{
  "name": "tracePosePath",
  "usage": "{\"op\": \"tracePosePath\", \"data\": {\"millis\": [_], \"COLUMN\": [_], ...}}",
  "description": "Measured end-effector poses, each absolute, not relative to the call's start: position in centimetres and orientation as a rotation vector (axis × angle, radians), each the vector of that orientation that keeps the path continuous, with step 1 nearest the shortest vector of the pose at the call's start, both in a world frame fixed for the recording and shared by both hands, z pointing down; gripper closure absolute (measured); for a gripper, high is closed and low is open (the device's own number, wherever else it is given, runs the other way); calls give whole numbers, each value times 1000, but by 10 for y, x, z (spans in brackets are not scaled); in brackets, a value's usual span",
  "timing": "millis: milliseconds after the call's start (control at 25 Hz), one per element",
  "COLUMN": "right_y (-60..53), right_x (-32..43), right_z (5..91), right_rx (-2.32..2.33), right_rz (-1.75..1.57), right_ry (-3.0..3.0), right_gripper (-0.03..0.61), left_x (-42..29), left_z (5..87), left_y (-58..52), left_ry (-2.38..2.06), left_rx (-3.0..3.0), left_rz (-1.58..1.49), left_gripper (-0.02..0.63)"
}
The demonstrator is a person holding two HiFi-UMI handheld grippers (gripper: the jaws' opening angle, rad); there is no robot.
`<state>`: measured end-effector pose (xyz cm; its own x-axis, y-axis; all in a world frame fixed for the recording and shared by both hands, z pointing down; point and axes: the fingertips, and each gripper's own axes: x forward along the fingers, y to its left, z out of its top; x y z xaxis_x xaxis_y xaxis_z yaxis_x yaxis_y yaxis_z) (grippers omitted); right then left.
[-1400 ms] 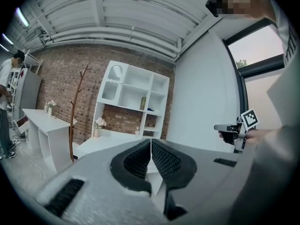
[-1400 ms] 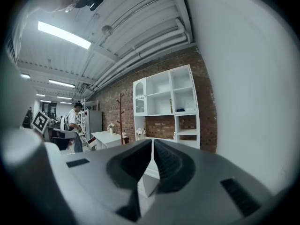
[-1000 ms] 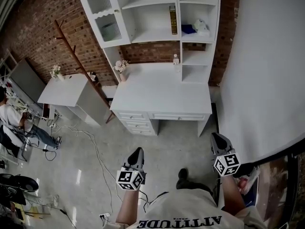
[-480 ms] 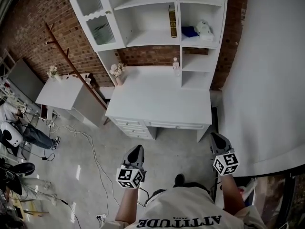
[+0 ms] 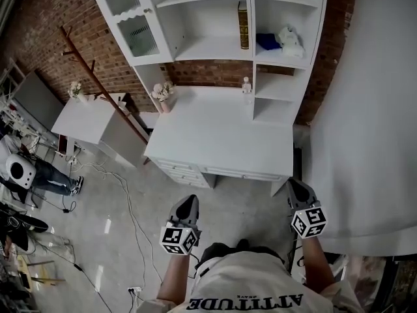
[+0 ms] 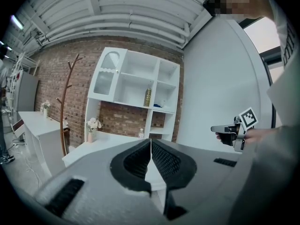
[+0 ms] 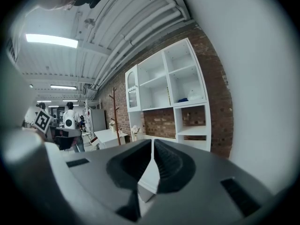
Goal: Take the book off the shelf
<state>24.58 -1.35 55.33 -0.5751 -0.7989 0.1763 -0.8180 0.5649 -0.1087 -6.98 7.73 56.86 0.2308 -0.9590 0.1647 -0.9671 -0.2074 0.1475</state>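
The book (image 5: 243, 25) stood upright on the white shelf (image 5: 208, 49). It was at the right end of the wide middle compartment, against the divider. Below the shelf was the white surface (image 5: 221, 135), with a small vase of flowers (image 5: 160, 92) and a little bottle (image 5: 246, 86) on it. The left hand-held gripper (image 5: 188, 203) had its jaws pressed together, with nothing between them. The right hand-held gripper (image 5: 295, 186) was closed too, and it was empty. Both pointed toward the shelf. Both were out in front of the surface, well apart from the book.
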Motion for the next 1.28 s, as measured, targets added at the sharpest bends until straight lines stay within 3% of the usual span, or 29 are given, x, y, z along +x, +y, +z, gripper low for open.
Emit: {"op": "tracePosePath", "data": {"millis": [480, 1280], "right_y": [-60, -176], "right_x": [230, 145], "right_z": [553, 523], "right_rx": [1418, 1641], "right_rz": [264, 196], "right_ry": [-2681, -2562], "right_gripper": [545, 545], "left_x": [-84, -178], "left_z": [570, 561], "left_y": [24, -145], "left_ry": [-1805, -1610], "left_rx": [2308, 2447], "left_rz": [60, 49], "left_gripper": [586, 586]}}
